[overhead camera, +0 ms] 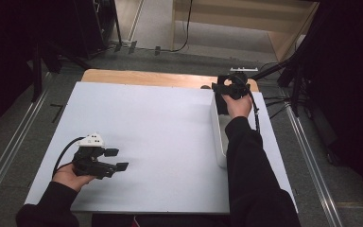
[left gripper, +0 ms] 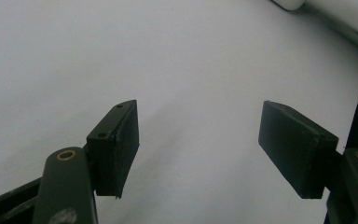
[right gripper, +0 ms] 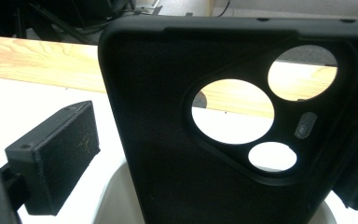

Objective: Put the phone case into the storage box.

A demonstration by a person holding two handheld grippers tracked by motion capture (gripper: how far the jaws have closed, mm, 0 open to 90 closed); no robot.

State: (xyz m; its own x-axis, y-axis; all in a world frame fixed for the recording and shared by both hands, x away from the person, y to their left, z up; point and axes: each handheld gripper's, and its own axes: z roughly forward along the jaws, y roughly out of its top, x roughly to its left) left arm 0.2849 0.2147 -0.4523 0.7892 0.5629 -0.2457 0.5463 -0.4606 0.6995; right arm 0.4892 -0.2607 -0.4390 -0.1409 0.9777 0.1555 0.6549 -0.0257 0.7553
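A black phone case (right gripper: pixel 158 140) with round camera cut-outs stands upright between the jaws of my right gripper (right gripper: pixel 205 172). Its left pad (right gripper: pixel 56 154) is clearly apart from the case; the right pad is mostly hidden behind the case's edge. In the high view the right gripper (overhead camera: pixel 227 87) hovers over the far end of a long white bin (overhead camera: pixel 220 142), with the dark case (overhead camera: pixel 221 105) below it in that bin. My left gripper (overhead camera: pixel 116 159) rests low over the white board near the front left, its jaws open with nothing between them (left gripper: pixel 200 135).
A white board (overhead camera: pixel 160 132) covers the wooden table (overhead camera: pixel 146 78). The white bin lies along the board's right edge. Cables and dark stands (overhead camera: pixel 288 71) crowd the floor beyond the table's far right corner.
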